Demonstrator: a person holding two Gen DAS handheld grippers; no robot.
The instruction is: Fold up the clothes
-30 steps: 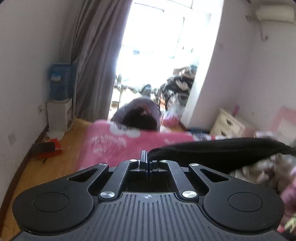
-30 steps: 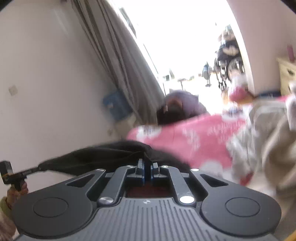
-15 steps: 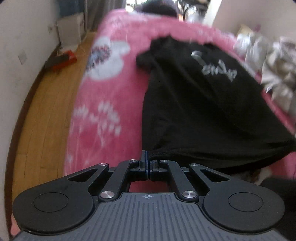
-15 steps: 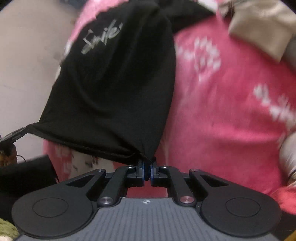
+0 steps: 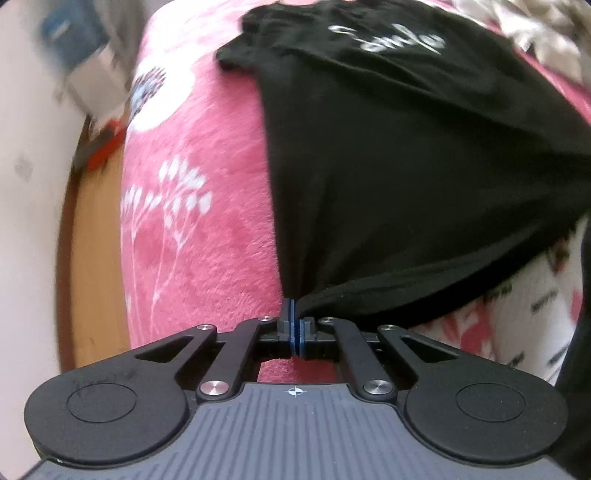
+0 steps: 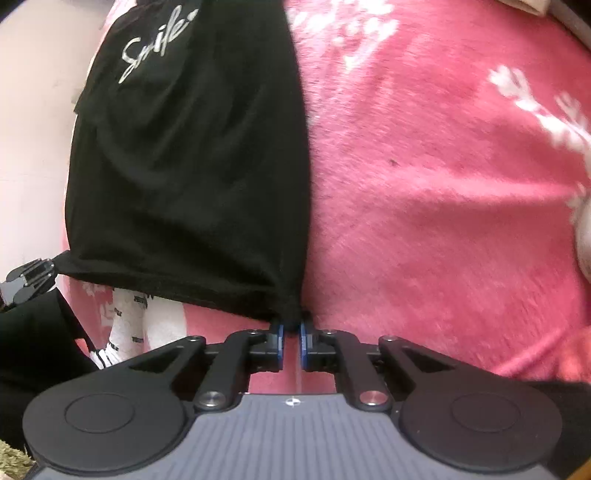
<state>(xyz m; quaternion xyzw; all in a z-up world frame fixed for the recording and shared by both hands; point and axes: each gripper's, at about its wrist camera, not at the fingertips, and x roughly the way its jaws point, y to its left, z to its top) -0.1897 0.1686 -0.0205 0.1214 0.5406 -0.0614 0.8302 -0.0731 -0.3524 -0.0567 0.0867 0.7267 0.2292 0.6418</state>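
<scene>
A black T-shirt point(image 5: 406, 147) with silver script on its chest lies spread face up on a pink flowered blanket point(image 5: 207, 221). My left gripper point(image 5: 294, 310) is shut on the shirt's near left hem corner, and the cloth pulls taut from its tips. In the right wrist view the same T-shirt point(image 6: 192, 166) runs away to the upper left over the blanket point(image 6: 424, 184). My right gripper point(image 6: 291, 326) is shut on the bunched right hem corner, its pads a little apart around the cloth. The left gripper point(image 6: 55, 264) shows at the far end of the hem.
Wooden floor point(image 5: 96, 221) runs along the bed's left side beside a pale wall. On it lies a red object point(image 5: 105, 147), with a white box point(image 5: 92, 85) further back. Beige clothes point(image 5: 546, 33) are heaped past the shirt at the upper right. A dark trouser leg point(image 6: 33, 350) is at lower left.
A second ago both grippers held the shirt up facing the window. They swung down and laid it on the blanket, and have since drawn the hem nearer to the bed's edge.
</scene>
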